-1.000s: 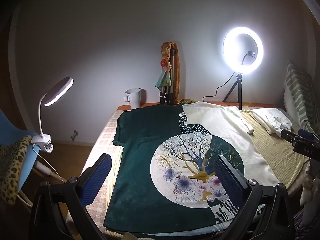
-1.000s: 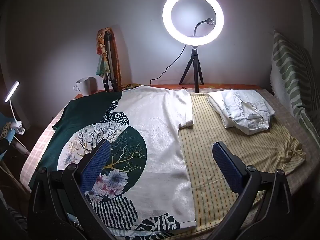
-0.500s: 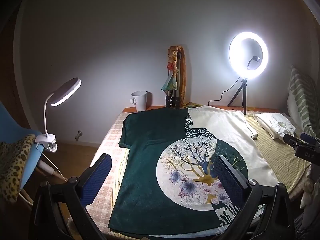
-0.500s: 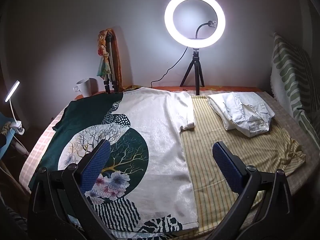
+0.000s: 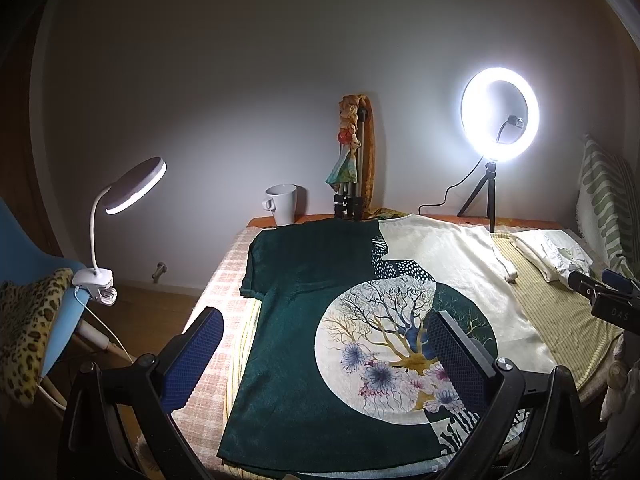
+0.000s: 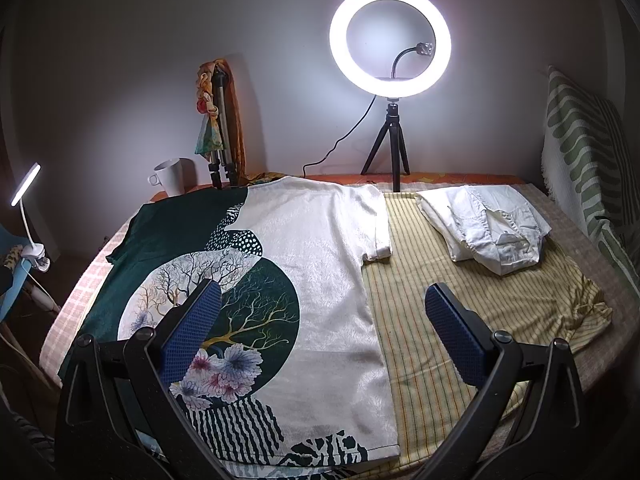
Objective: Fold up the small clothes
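While both grippers hover at the near edge of the table (image 6: 624, 280), neither holds anything: the left gripper (image 5: 324, 354) has its fingers spread wide over the shirt's near hem, and the right gripper (image 6: 322, 326) is equally wide, straddling the shirt's right edge. Beyond them the shirt (image 6: 312, 264) lies flat and fully spread, green half left, cream half right, both sleeves out; it lies on a striped cloth (image 6: 460, 300). No fold is made in it yet, so I judge all its folds are left to do. Farther right, 1 white garment (image 6: 488, 228) already sits folded. At the far edge stand a mug (image 6: 172, 176) and a ring light (image 6: 390, 38).
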